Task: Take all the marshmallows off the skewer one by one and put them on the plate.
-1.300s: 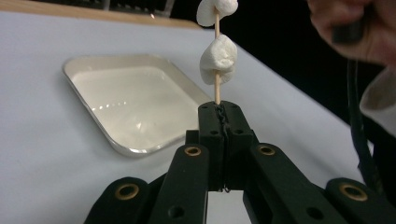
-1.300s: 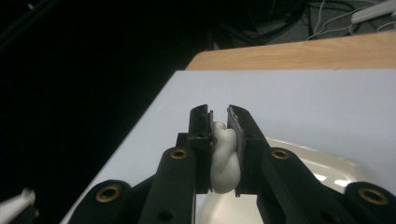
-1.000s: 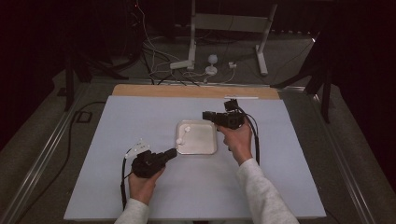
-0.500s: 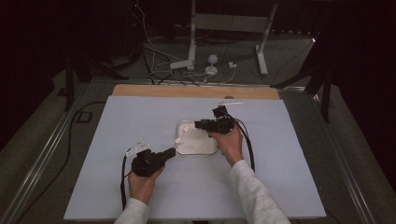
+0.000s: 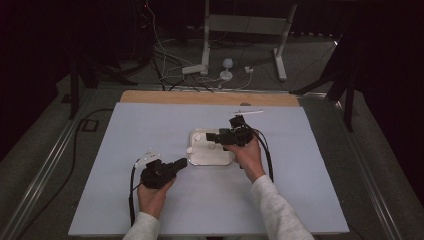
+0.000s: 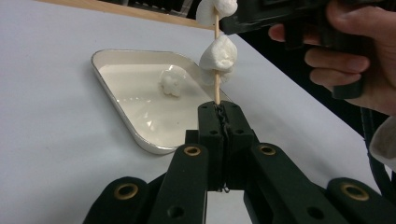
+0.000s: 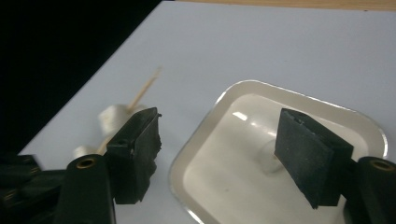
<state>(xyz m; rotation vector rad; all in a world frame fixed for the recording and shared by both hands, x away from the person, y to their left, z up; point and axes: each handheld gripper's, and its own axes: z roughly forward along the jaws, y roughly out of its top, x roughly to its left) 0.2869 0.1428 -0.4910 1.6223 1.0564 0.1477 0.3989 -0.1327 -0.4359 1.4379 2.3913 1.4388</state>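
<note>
The left gripper (image 6: 219,108) has its fingers clenched on a wooden skewer (image 6: 216,88) threaded with marshmallows (image 6: 219,54), near the white tray (image 6: 122,125) on the counter (image 5: 150,125). The right gripper (image 7: 219,144) has just been opening, its fingers released with nothing between them, above the tray's left rim.

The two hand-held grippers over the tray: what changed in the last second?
The right gripper came from the tray's far right corner leftward over the tray, and its jaws have just been opening, with nothing between them. The left gripper kept its place, shut on the skewer that carries marshmallows. The tray, with one marshmallow in it, stayed put.
</note>
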